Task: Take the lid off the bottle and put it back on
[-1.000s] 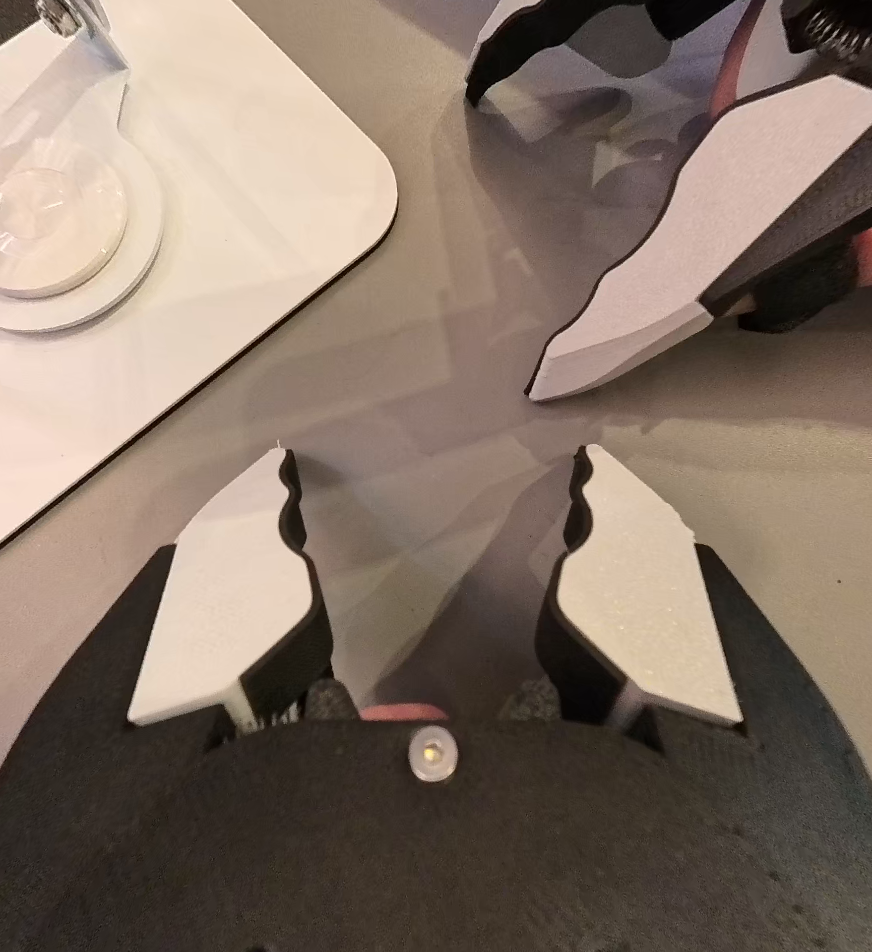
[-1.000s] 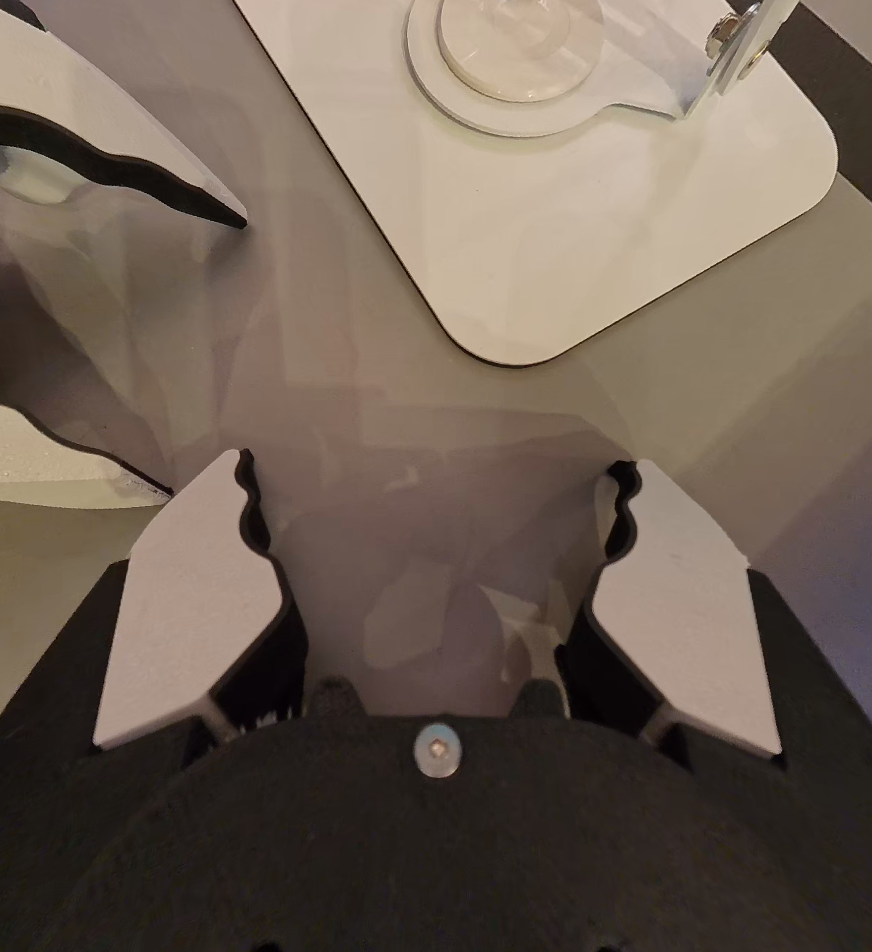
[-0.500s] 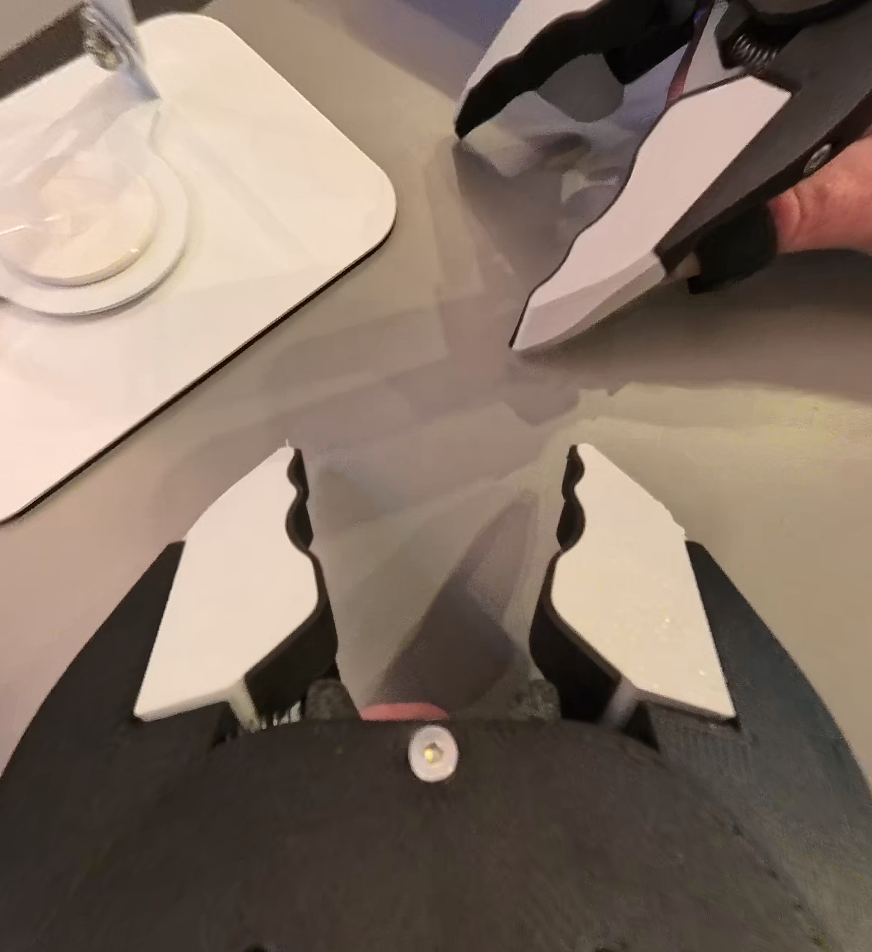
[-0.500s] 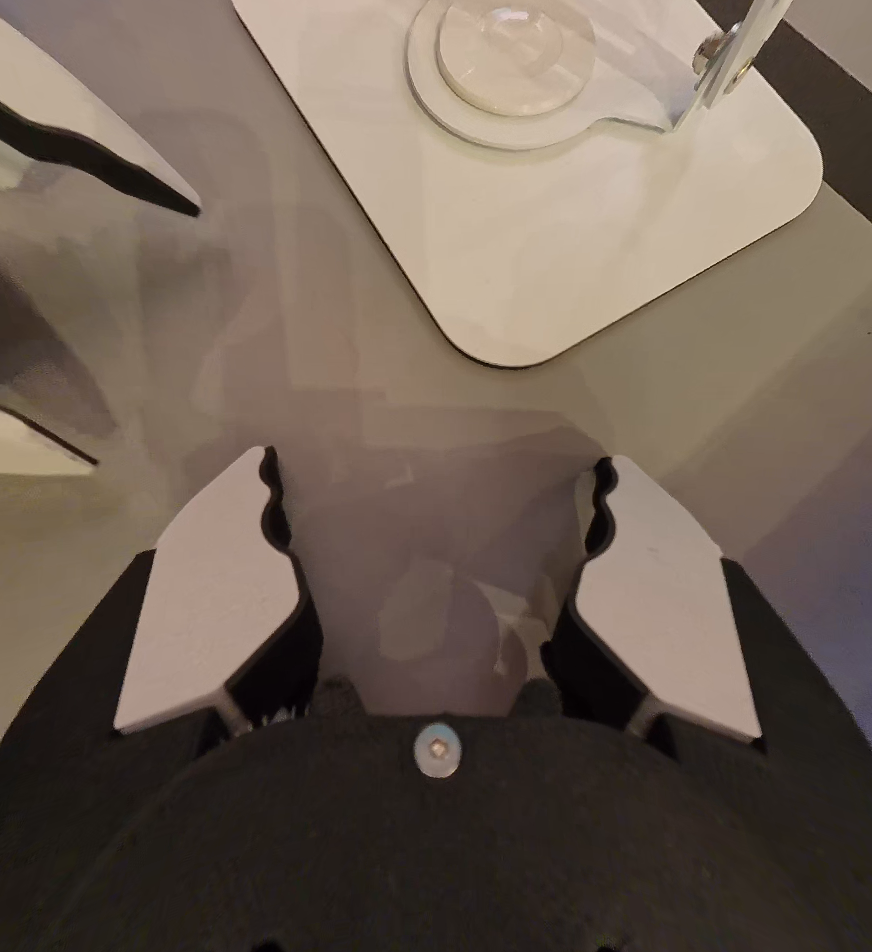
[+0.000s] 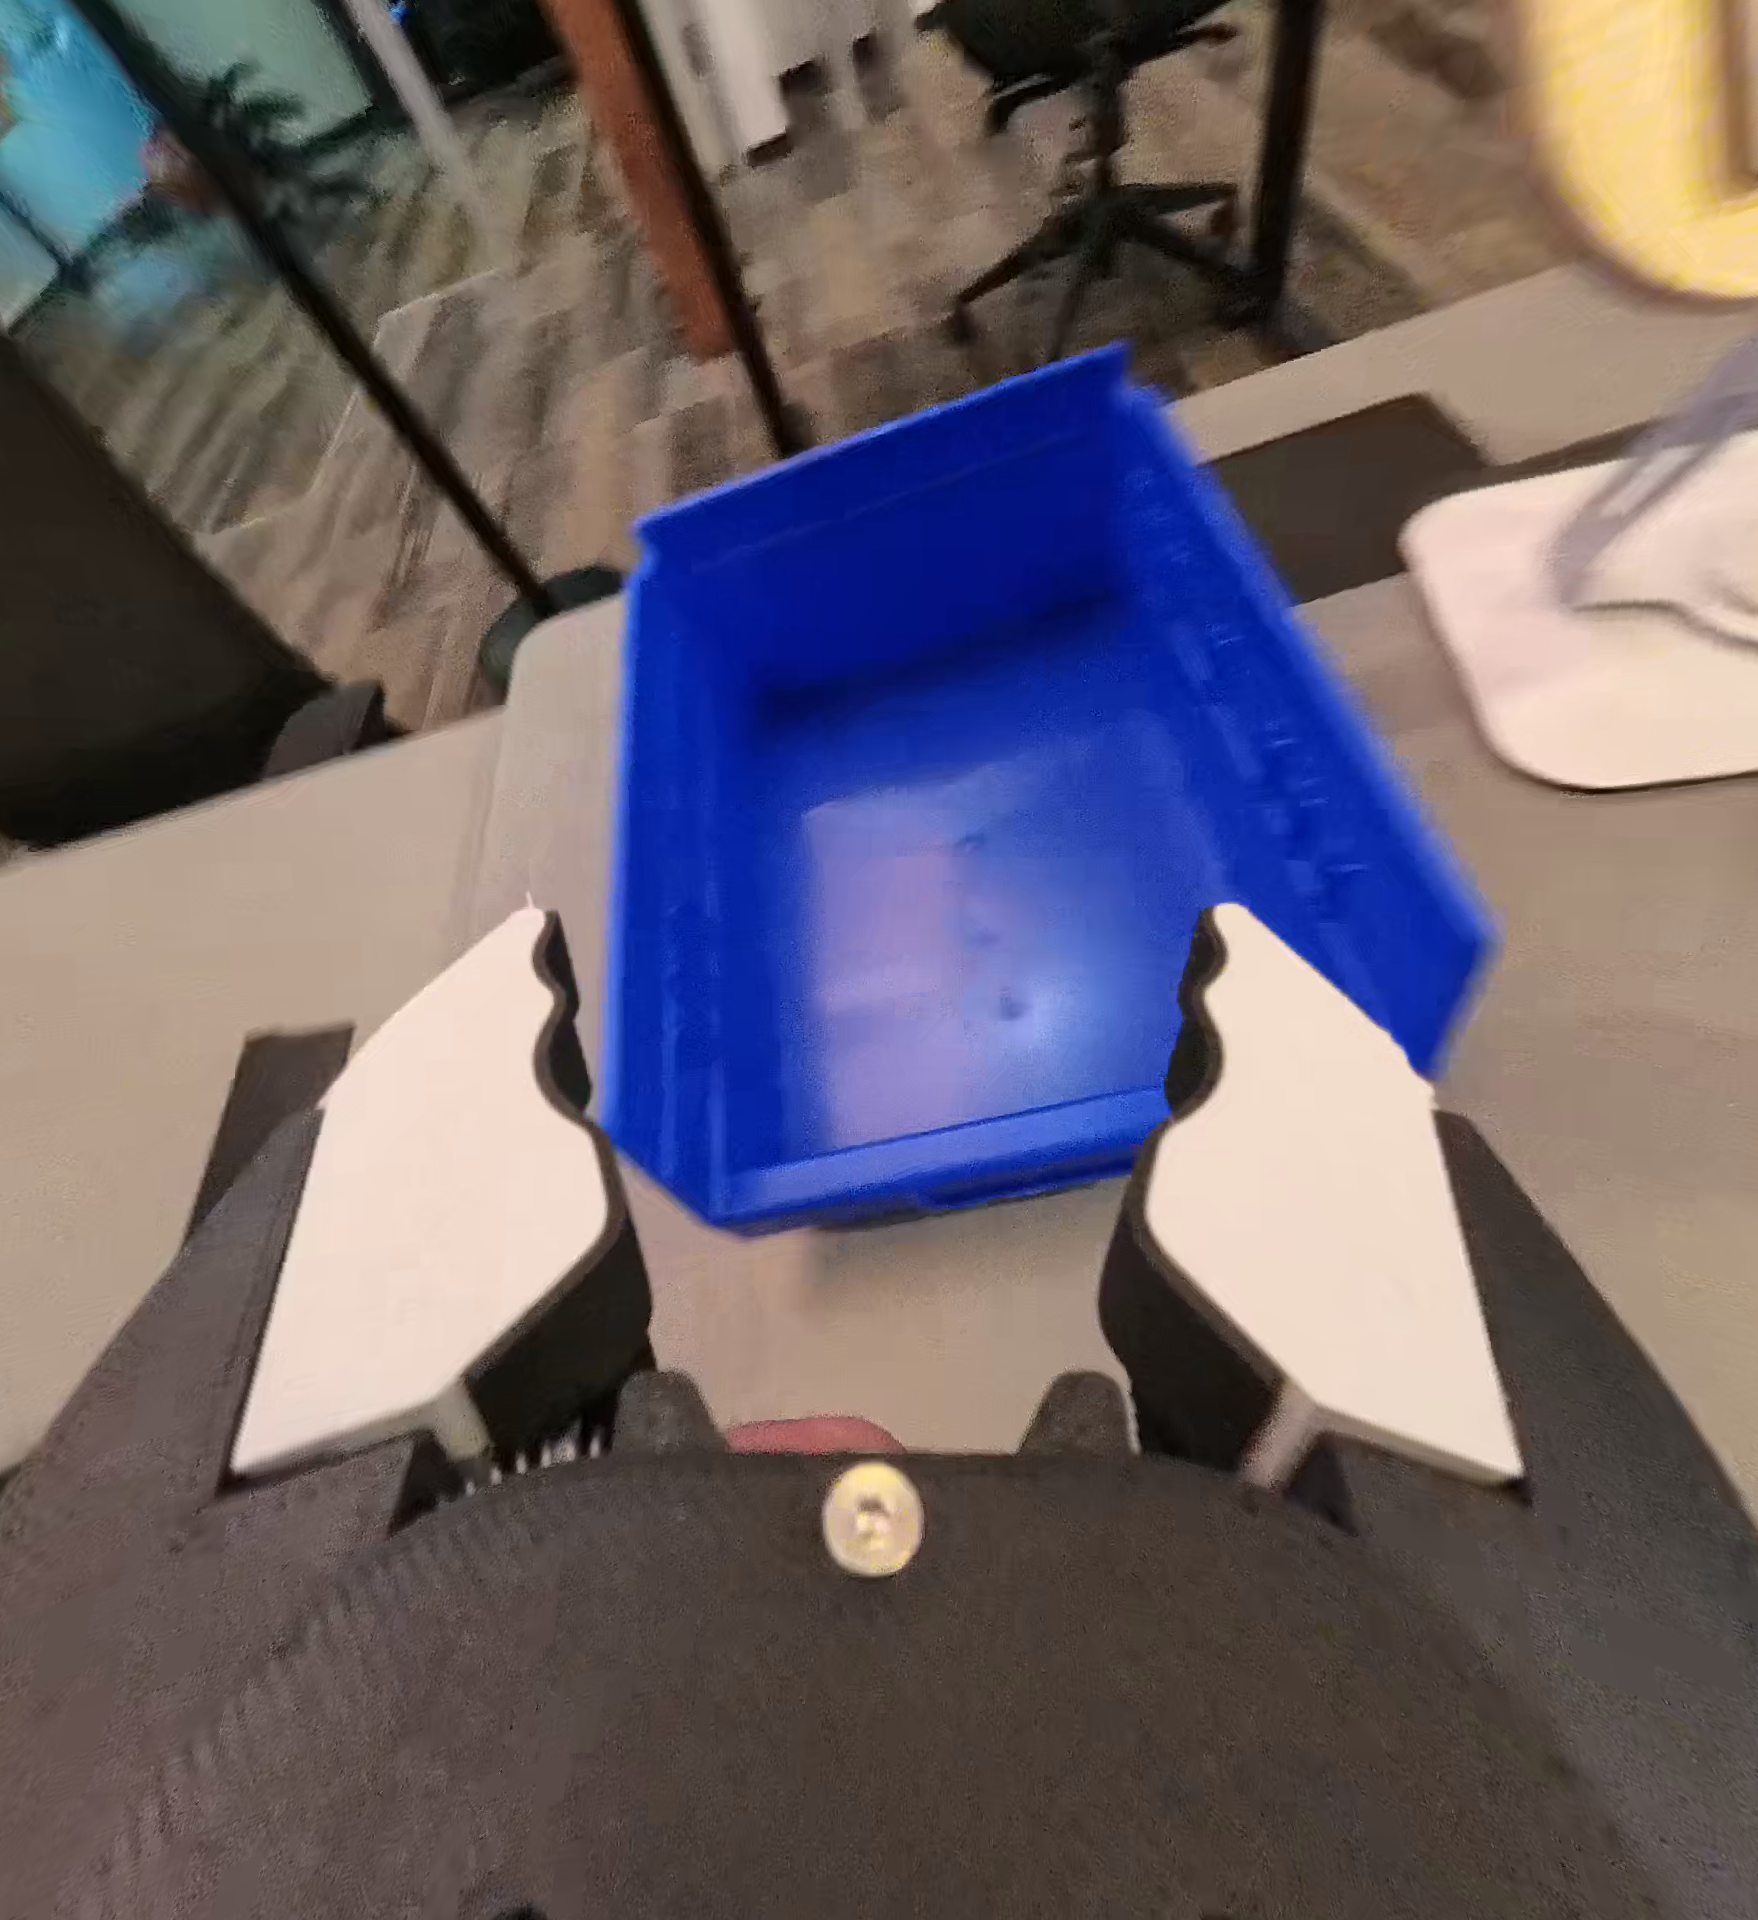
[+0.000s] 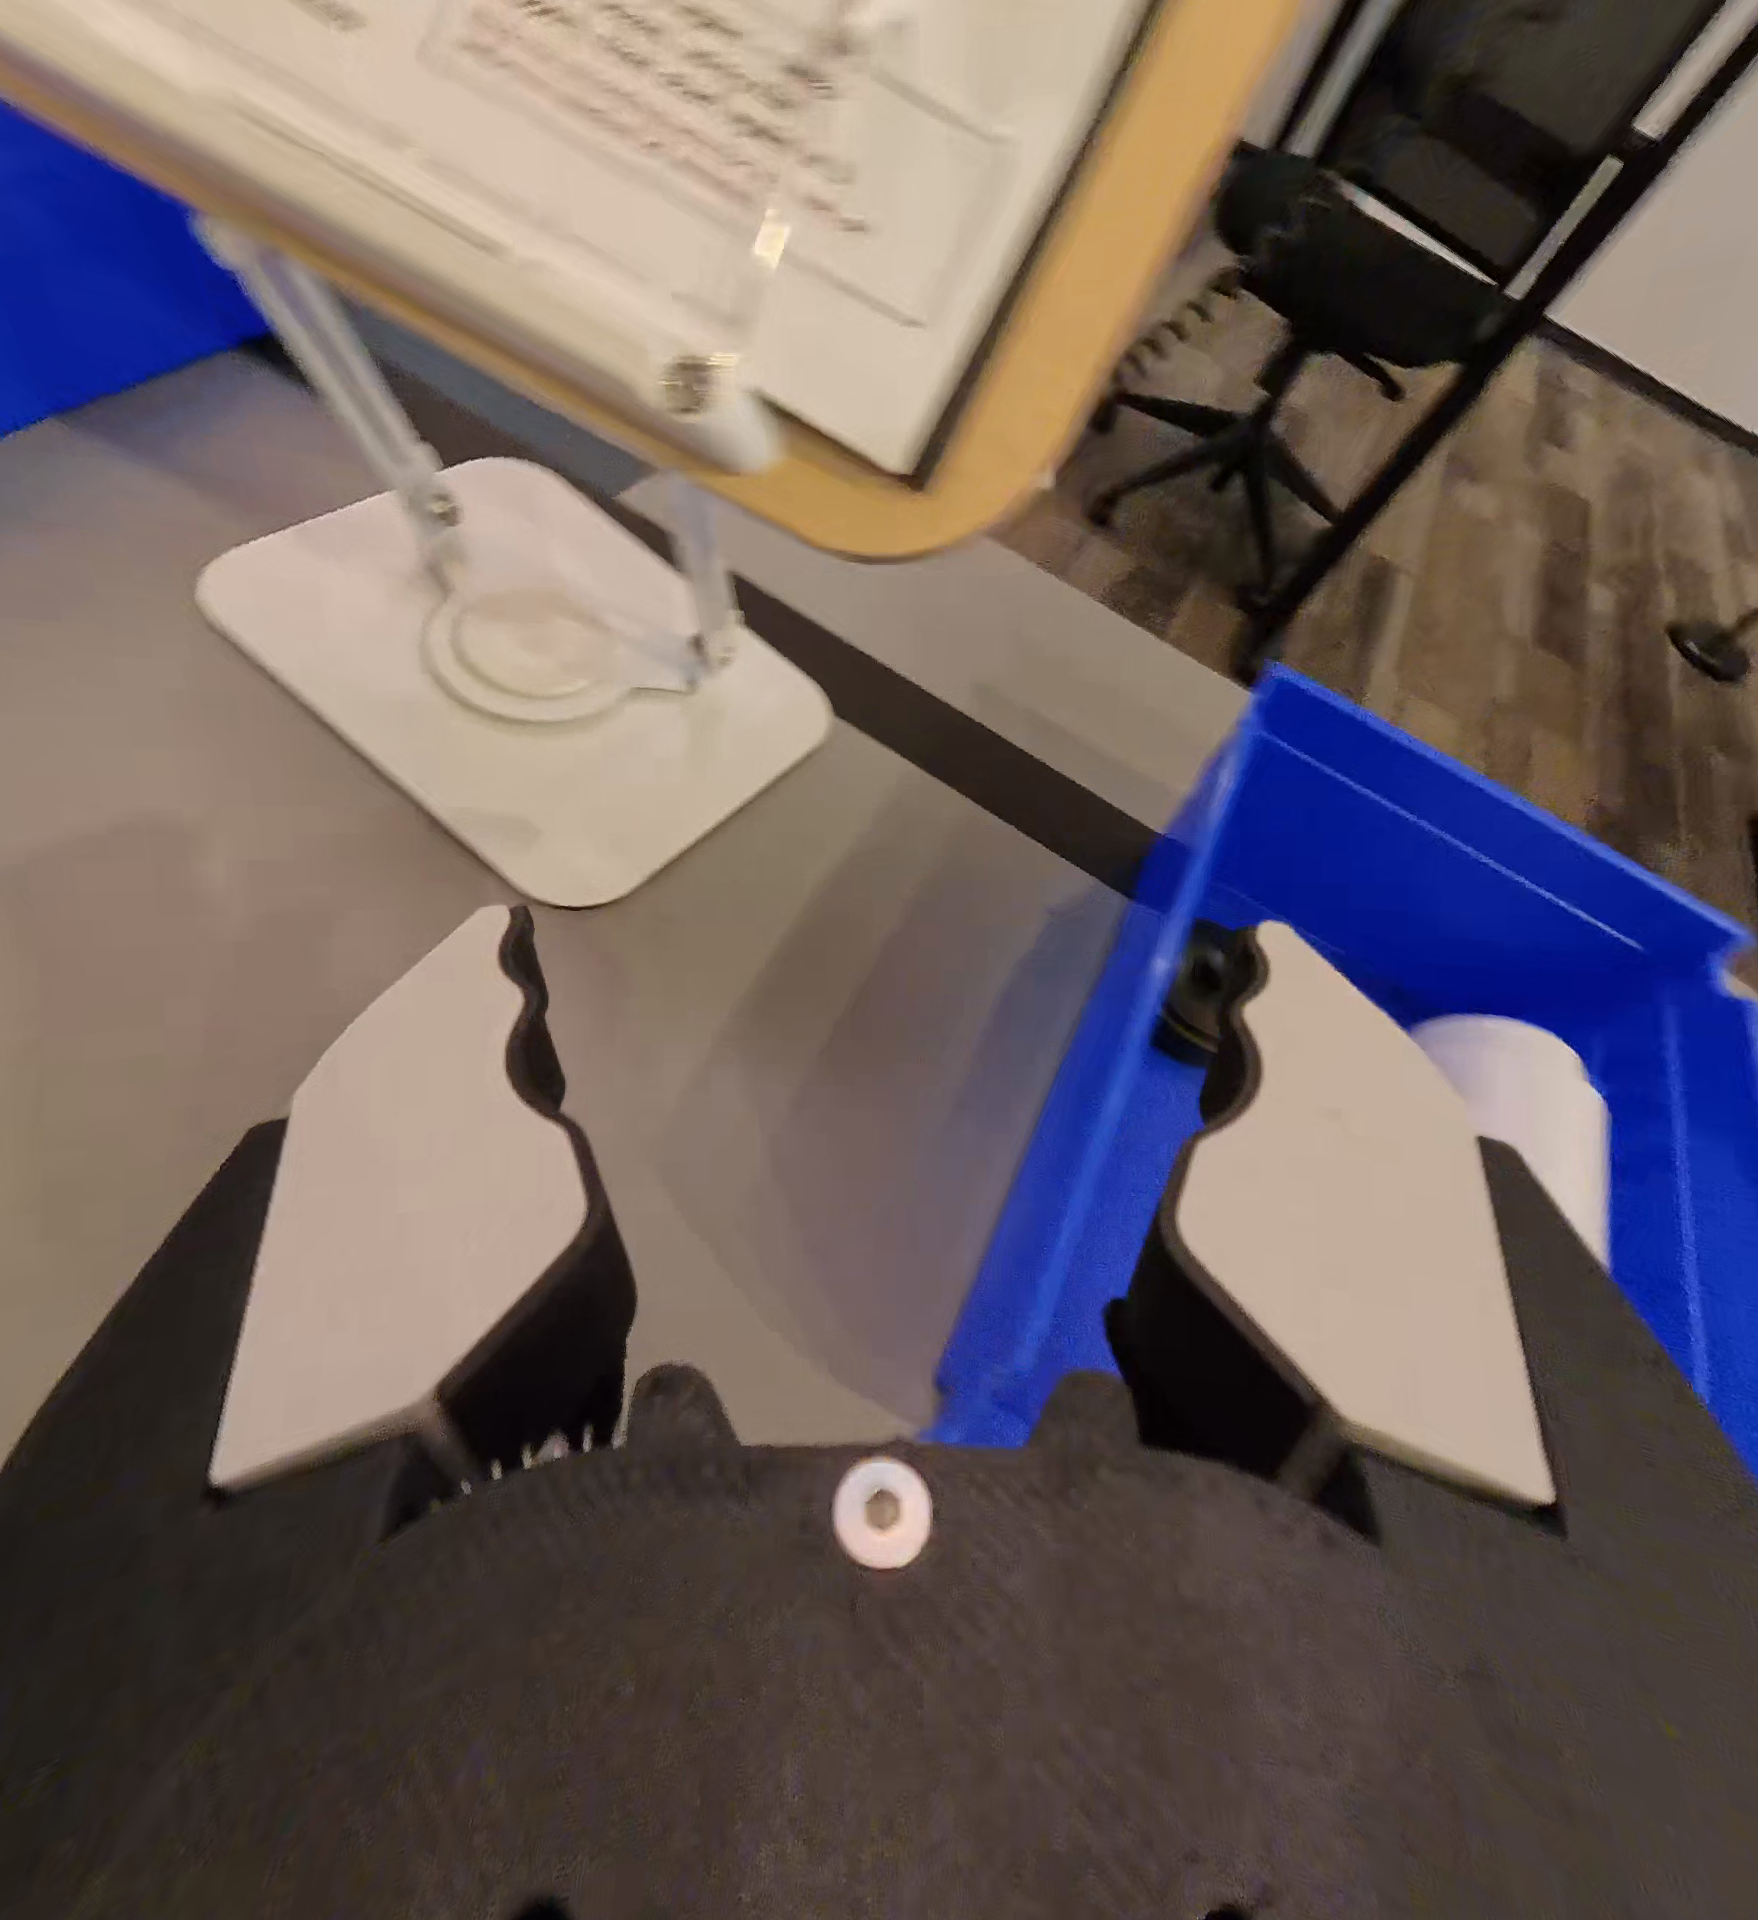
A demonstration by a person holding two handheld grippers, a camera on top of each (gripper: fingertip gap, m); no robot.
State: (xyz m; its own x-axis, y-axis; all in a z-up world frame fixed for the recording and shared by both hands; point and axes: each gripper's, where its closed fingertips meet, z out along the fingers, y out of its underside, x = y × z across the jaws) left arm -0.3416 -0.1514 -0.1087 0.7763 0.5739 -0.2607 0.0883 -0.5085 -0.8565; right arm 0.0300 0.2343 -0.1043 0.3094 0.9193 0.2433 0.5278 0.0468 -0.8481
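Observation:
A white bottle (image 6: 1519, 1081) lies on its side in a blue bin (image 6: 1426, 810) at the right of the right wrist view. Its black lid (image 6: 1202, 987) shows at the end nearest the bin's far left corner. My right gripper (image 6: 890, 925) is open and empty above the bin's left wall, and its right finger (image 6: 1342, 1195) hides part of the bottle. My left gripper (image 5: 880, 925) is open and empty just in front of a second blue bin (image 5: 1301, 727), which holds nothing. No bottle shows in the left wrist view.
A document stand with a tan board (image 6: 1093, 343) and a white base (image 6: 542, 790) stands on the grey table between the bins; its base also shows in the left wrist view (image 5: 1581, 686). Another blue bin's wall (image 6: 23, 260) is at far left. Office chairs stand beyond the table.
Both grippers have risen from the table and tilted up. The left now faces the empty blue bin, the right the bin with the bottle. Both stay open.

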